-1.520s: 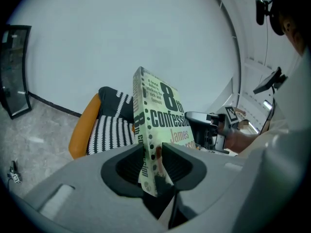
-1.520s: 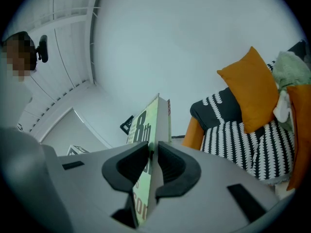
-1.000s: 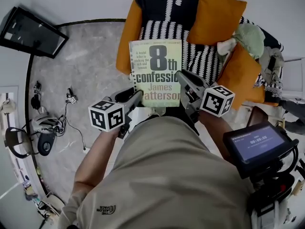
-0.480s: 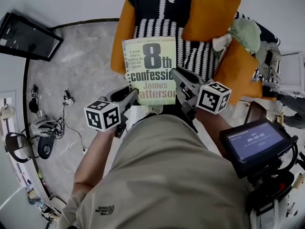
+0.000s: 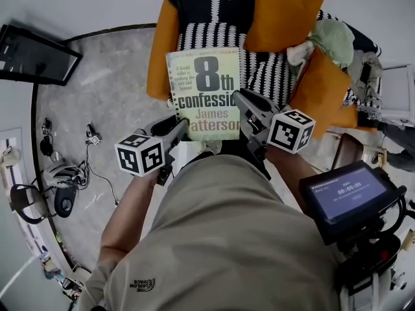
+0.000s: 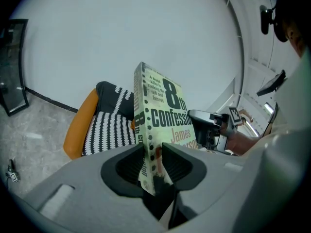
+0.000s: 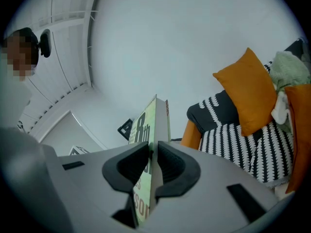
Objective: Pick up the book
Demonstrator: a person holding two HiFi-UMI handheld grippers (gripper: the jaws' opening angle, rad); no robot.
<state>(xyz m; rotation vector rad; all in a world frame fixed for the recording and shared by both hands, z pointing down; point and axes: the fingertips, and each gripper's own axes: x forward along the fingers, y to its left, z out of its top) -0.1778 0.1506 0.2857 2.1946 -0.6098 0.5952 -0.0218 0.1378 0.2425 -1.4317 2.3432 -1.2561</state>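
The floor below me is pale grey, marbled stone, and it runs to a plain white wall with a dark strip along its foot. Against that wall stands an orange armchair with a black-and-white patterned throw draped over it.

I hold the book in the air in front of that chair, its cover facing up toward me, with the large "8th confession" title readable. My left hand-held gripper is clamped on the lower corner at the spine side; in the left gripper view the pads press both faces of the book there. My right hand-held gripper is closed on the opposite edge, its jaws narrow with the thin edge of the book pinched between them.

An orange cushion leans at the back of the chair, a second orange cushion lies toward the right, and a pale green bundle of cloth sits between them. A dark glass panel is at the wall on the left, and loose cables trail over the floor near it. To my right a black stand carries a lit screen.

From the head view the book hides the front of the chair seat, and my own body fills the lower part of that view.
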